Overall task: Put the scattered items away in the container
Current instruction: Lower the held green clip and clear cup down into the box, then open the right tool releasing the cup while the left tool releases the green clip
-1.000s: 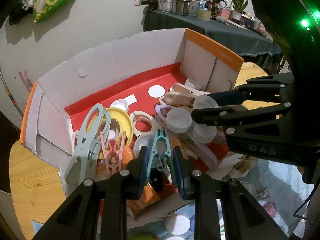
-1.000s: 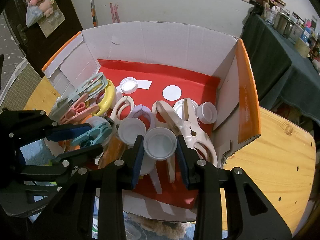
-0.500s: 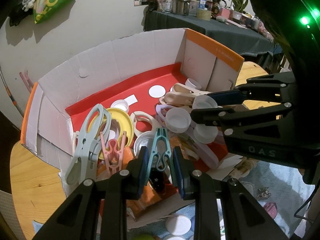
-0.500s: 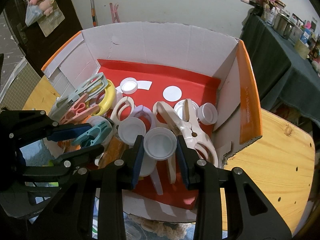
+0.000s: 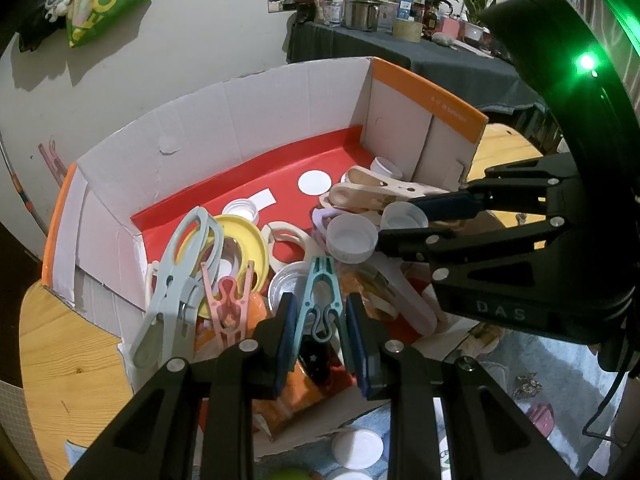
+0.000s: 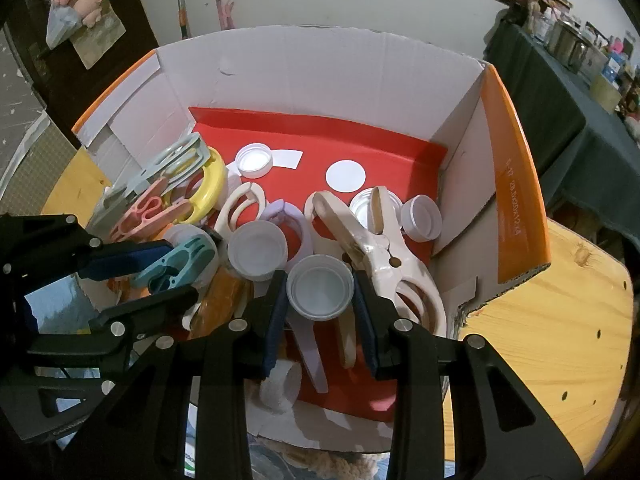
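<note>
Cardboard makes the walls of the container (image 6: 320,80), a big open box with orange edges and a red floor, and it lies directly ahead of both our grippers. It looks light and a little soft at the torn near wall, so we should not push against it.

Inside, ahead of the right gripper (image 6: 320,294), lie large beige clips (image 6: 384,248), stiff plastic, easy to take at the long handles.

Our left gripper (image 5: 320,312) is closed on a teal clothes peg (image 5: 322,300), with its pads at the two sides of the spring end. We judge the peg light and hard but smooth, so it can twist; holding it near the middle is safer.

Our right gripper is closed around a white cap (image 6: 320,292), open side up, over the near part of the box. We think the cap is very light, thin and slippery, and it may bend if we squeeze much; the rim is the best place.
</note>
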